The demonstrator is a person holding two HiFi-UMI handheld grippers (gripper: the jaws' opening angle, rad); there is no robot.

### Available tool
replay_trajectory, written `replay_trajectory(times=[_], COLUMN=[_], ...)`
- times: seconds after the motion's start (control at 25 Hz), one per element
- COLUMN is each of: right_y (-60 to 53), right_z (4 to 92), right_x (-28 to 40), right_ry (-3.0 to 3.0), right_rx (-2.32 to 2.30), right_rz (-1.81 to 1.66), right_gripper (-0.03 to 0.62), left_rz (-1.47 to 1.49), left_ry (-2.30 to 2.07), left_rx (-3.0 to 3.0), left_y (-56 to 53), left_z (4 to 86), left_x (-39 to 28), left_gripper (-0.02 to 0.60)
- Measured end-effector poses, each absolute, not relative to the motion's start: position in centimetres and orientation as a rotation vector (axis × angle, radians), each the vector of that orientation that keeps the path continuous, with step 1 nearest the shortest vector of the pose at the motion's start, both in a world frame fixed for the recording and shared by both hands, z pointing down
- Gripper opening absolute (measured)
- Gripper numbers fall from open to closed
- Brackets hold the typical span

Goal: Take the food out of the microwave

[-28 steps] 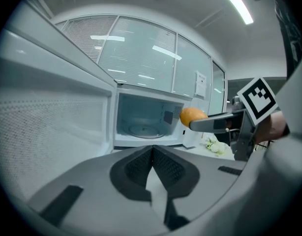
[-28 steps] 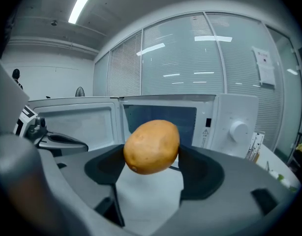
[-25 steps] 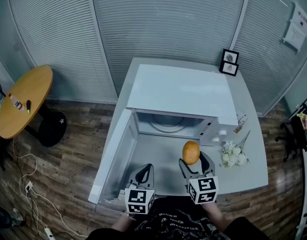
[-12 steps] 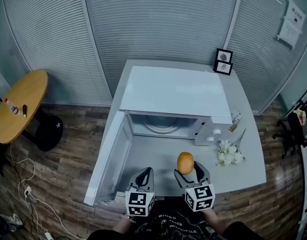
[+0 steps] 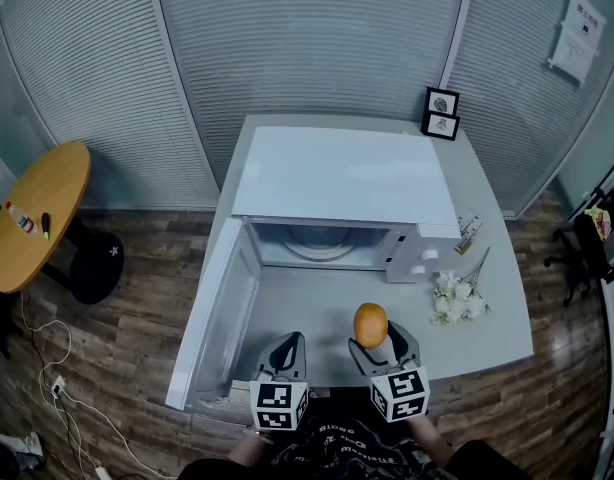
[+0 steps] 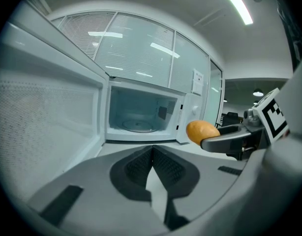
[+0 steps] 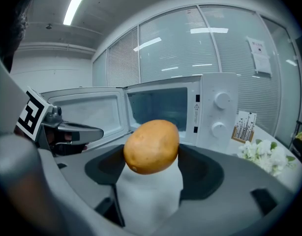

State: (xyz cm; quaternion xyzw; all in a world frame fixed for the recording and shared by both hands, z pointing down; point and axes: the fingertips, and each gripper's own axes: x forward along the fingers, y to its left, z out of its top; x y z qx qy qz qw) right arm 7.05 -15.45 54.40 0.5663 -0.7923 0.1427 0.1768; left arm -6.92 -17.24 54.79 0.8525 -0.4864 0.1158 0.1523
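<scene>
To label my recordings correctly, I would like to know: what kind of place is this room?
Probably an office room, not a home kitchen: glass partition walls with blinds, a paper notice on the glass, and a microwave on a plain grey table.

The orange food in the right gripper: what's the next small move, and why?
Probably lower the right gripper straight down and set the orange food on the bare table in front of the microwave. Its fingers clamp the food outside the cavity, above the tabletop, and the turntable is empty, so only putting it down seems left.
</scene>
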Motion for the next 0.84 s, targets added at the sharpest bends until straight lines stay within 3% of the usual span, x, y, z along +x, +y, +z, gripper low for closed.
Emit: replay_trajectory(times=[0.84], right_y=[-15.7], right_z=[54.95], right_x=[6.86], right_ry=[-2.243], right_rx=[1.578], right_rz=[0.406], right_gripper=[0.342], left_rz=[0.338], left_ry=[-1.386], left_rx=[2.456], left_y=[-17.16], left_z=[55.32], left_x=[-6.32], left_gripper=[0.008])
